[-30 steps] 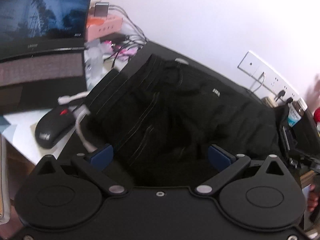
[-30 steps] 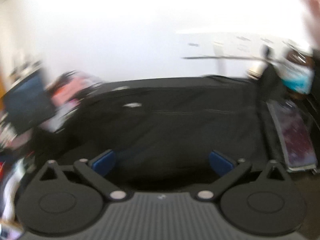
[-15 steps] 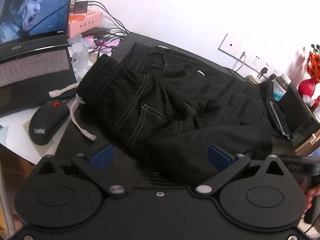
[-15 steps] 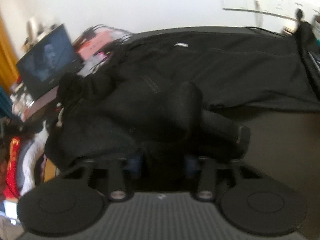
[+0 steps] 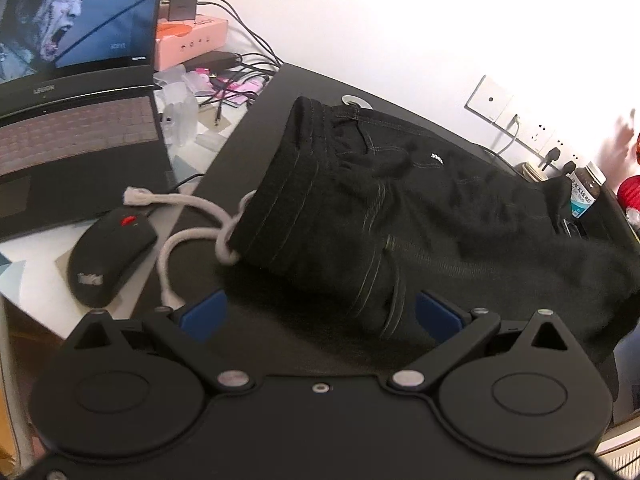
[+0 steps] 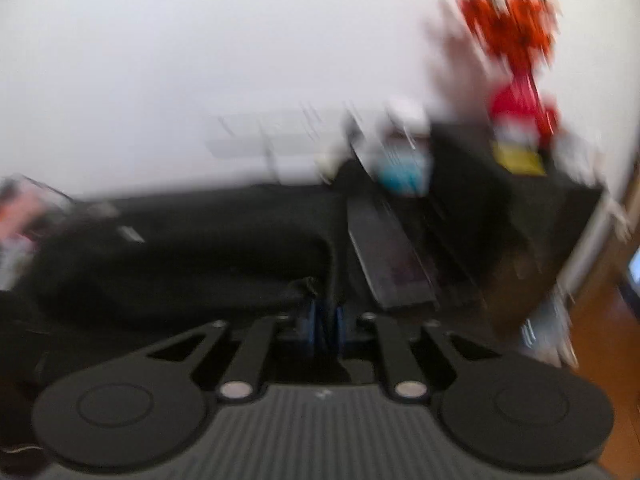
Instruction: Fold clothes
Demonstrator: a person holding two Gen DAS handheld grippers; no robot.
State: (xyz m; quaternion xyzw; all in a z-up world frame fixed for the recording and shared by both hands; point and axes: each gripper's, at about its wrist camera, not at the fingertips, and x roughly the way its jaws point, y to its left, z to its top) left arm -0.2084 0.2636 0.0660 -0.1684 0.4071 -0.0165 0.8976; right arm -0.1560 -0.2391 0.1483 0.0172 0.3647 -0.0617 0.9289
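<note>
Currently, at the far left of the left wrist view, a laptop (image 5: 76,92) and a black mouse (image 5: 110,258) are seen on the white desk, with the white drawstring (image 5: 180,240) lying just beside the mouse. The black trousers (image 5: 400,208) are spread on the dark table (image 5: 260,120), the waistband turned toward the laptop and the legs running to the right. The left gripper (image 5: 318,316) is held over the near edge of the cloth with its jaws wide, and nothing is gripped by it. Further right, a bottle (image 5: 584,196) is seen near the wall sockets. In the right wrist view, which is much blurred, the right gripper (image 6: 323,326) is seen with its jaws closing to a narrow gap, and a bit of black cloth appears to be pinched between the blue pads (image 6: 314,322). For a good fold, the pinched leg end should probably be carried over toward the waistband while the left side is kept flat, and the drawstring should be kept away from the mouse. Only the left view shows the waistband and the laptop clearly; only the right view shows the pinch itself, a dark flat device (image 6: 392,256) and the red flowers (image 6: 508,28).
</note>
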